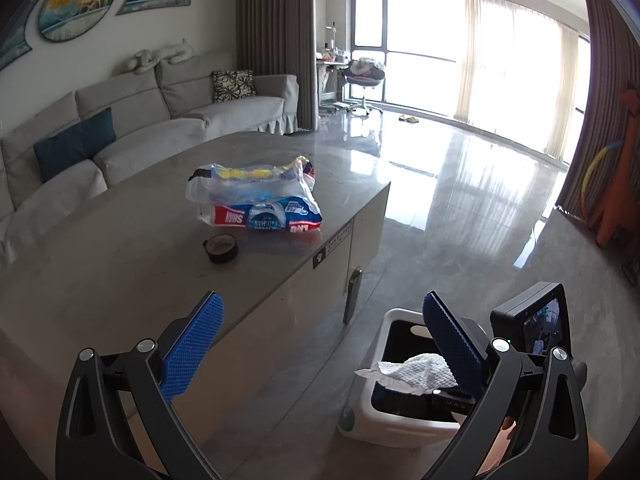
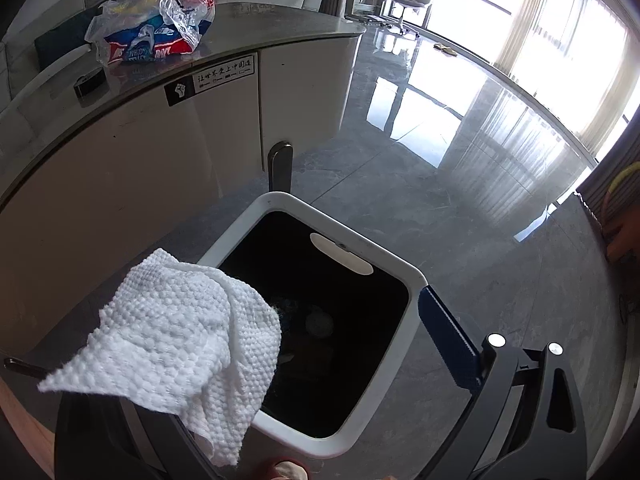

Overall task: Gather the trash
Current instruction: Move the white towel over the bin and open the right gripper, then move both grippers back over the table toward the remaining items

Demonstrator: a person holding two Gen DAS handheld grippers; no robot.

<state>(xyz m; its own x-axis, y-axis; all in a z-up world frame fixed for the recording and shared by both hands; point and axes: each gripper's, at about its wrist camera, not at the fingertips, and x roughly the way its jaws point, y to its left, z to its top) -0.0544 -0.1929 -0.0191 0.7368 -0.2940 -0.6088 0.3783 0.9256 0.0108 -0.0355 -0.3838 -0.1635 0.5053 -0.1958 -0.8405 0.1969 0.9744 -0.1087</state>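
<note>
The right gripper [image 2: 320, 344] is over the white bin [image 2: 416, 280] at the centre of its view, fingers spread, yet the white paper towel [image 2: 180, 344] drapes off the left finger at lower left, hanging over the bin's near rim, not visibly in yet. Whether it's snagged on the pad or mid-fall, I can't tell. The bin's dark inside shows something at the bottom, too dim to name.

The left gripper [image 1: 320, 340] waits empty, fingers wide apart, aimed across the grey table [image 1: 120, 248]. Left to collect, I'd judge: the crumpled plastic packaging [image 1: 256, 200] at centre frame (probably trash), near the table's right edge. Just in front of it sits a black tape roll [image 1: 221, 249], close enough to get bumped. The cabinet handle [image 2: 280, 166] stands just behind the bin.
</note>
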